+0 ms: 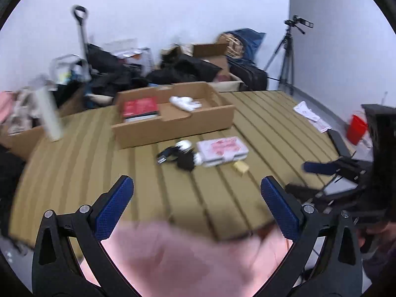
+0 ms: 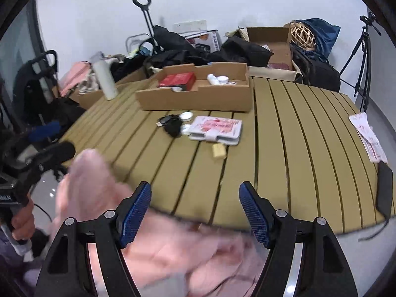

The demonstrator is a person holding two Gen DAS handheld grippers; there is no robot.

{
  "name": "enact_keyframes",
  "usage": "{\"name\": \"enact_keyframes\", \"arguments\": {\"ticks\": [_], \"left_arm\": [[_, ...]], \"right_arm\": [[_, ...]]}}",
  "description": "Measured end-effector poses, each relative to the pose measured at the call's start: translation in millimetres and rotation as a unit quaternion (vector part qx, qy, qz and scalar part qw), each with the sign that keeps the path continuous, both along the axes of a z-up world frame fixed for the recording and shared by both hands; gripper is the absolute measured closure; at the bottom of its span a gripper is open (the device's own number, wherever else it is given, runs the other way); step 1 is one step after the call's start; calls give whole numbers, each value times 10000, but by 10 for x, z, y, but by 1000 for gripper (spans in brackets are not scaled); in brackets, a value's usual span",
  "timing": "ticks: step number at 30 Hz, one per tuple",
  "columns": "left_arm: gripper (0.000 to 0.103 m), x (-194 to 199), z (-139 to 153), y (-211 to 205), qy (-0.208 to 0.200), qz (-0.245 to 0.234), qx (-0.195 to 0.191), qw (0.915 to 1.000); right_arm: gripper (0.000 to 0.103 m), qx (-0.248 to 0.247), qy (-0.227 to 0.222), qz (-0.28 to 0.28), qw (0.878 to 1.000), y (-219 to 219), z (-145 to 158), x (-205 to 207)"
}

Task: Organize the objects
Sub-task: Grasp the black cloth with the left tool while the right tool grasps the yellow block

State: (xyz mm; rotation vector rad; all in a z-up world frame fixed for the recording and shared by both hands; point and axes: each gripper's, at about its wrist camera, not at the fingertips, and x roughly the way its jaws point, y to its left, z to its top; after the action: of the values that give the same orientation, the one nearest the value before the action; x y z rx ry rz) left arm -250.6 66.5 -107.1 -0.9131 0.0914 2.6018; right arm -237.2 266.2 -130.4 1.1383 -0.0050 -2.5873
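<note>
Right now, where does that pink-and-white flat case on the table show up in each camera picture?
Left wrist view: the case lies right of centre, in front of the cardboard tray.
Right wrist view: the case lies near centre.
Shared landmark: the same tray behind it.

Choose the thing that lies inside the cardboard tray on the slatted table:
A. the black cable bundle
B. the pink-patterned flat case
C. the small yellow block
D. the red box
D: the red box lies in the left compartment of the cardboard tray, while the other three things lie on the table slats in front of it.
</note>
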Motion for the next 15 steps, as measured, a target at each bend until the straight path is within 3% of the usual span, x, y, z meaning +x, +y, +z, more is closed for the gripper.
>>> {"name": "enact_keyframes", "arguments": {"ticks": [1, 2, 5, 9, 11, 15], "left_arm": [[7, -144, -66, 36, -40, -11, -9, 10000], [19, -393, -214, 89, -153, 139, -115, 9997], [41, -901, -550, 150, -902, 287, -150, 9954], [46, -1287, -882, 132, -1485, 430, 69, 9880], [70, -1396, -1022, 145, -1811, 401, 47, 9826], [71, -1368, -1016, 137, -1781, 349, 176, 9832]], "right_arm": [[35, 18, -12, 17, 10000, -17, -60, -141], [36, 50, -40, 4, 10000, -33, -115, -256], [37, 277, -202, -68, 9994, -90, -331, -622], [44, 338, -455, -194, 9982, -86, -639, -1004], [46, 329, -624, -215, 9973, -66, -783, -1140], [79, 436, -602, -229, 9970, -62, -856, -1230]]}}
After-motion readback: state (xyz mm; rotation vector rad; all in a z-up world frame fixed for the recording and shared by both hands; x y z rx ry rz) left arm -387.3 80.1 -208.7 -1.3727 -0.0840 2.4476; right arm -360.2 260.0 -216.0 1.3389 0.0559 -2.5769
